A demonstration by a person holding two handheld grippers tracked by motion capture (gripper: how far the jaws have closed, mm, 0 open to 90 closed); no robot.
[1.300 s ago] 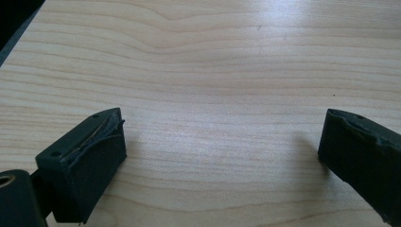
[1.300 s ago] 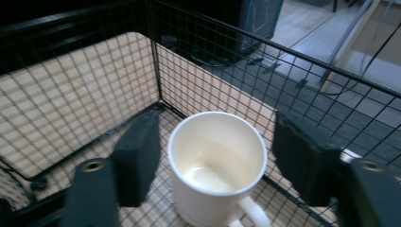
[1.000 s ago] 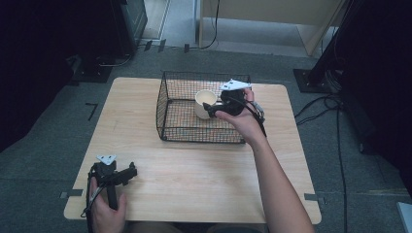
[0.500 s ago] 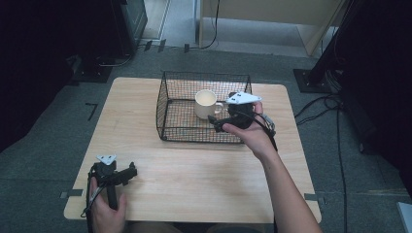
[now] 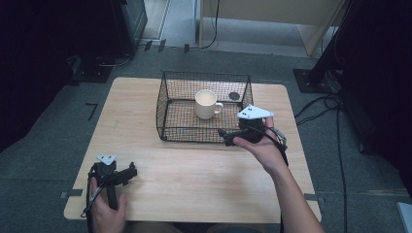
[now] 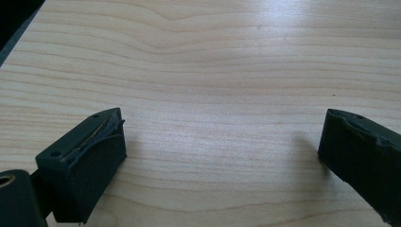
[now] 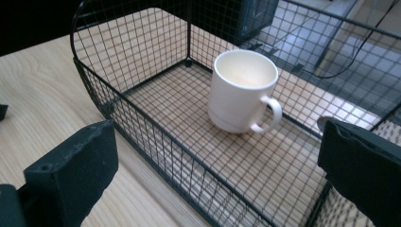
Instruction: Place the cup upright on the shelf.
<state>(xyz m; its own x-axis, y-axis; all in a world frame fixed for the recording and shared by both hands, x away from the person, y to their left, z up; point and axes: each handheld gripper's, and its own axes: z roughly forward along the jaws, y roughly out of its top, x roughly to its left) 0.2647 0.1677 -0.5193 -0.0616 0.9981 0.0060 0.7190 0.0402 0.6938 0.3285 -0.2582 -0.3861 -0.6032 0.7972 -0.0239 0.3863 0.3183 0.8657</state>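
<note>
A white mug (image 5: 208, 103) stands upright inside a black wire basket (image 5: 167, 102), handle toward the right. My right gripper (image 5: 225, 137) hovers just outside the basket's near right corner, open and holding nothing. In the right gripper view the mug (image 7: 241, 90) sits beyond the basket's near wall (image 7: 156, 137), with my right gripper (image 7: 217, 142) spread wide on either side. My left gripper (image 5: 131, 171) rests low at the table's near left corner. In the left gripper view my left gripper (image 6: 222, 137) is open over bare wood.
The wooden table (image 5: 194, 179) has bare wood across its front half. A small dark round spot (image 5: 234, 95) lies at the basket's far right. Cables (image 5: 330, 104) run over the floor to the right of the table.
My right gripper has drawn back from the mug, out of the basket toward its near right corner. The mug stays standing in the basket. The left gripper has not moved.
</note>
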